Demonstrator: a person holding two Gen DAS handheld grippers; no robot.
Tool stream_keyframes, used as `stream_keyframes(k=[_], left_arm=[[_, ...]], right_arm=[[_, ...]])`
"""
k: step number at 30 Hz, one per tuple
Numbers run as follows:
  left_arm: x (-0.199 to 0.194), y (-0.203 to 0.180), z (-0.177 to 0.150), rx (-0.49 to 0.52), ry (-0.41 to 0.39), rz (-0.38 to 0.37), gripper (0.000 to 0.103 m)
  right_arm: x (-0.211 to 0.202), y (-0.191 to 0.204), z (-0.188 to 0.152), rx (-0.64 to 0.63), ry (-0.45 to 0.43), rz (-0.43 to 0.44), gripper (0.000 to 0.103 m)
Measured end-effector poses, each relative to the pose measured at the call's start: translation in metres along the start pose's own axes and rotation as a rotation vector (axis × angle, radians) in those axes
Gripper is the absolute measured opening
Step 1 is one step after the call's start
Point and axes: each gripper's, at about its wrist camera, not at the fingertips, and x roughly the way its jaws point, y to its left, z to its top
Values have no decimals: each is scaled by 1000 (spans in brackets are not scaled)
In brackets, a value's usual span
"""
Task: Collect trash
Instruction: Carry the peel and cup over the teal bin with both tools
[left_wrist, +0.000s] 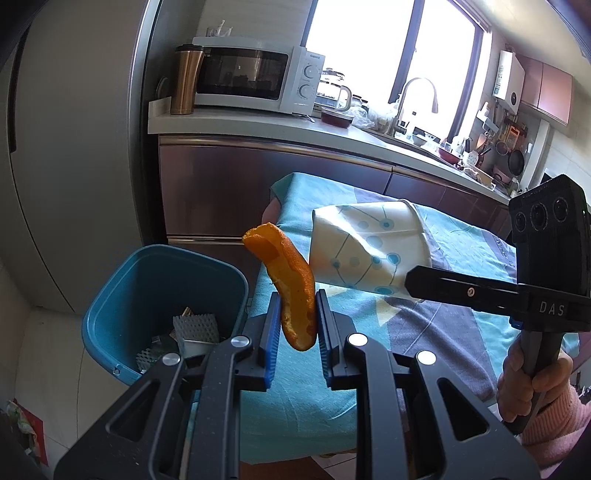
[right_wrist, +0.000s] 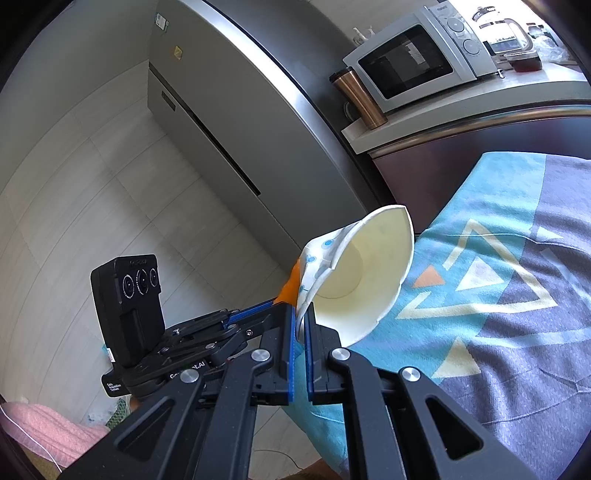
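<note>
Left wrist view: peel pinched by left gripper, bin at nine o'clock already holding scraps. Right gripper pinches the crushed cup above the table. Both drops remain.

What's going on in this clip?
A person with a claw in each hand is clearing trash off a cloth-covered table. The left claw is clamped on an orange peel, next to the blue bin. The right claw pinches the rim of a crumpled paper cup above the table.
</note>
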Motion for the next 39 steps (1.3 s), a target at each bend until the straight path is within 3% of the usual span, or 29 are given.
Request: stream_keyframes(k=[39], left_arm=[[-9,28,10,-49,-35,59,19]], right_arm=[[16,2,6,-25,41,39,4]])
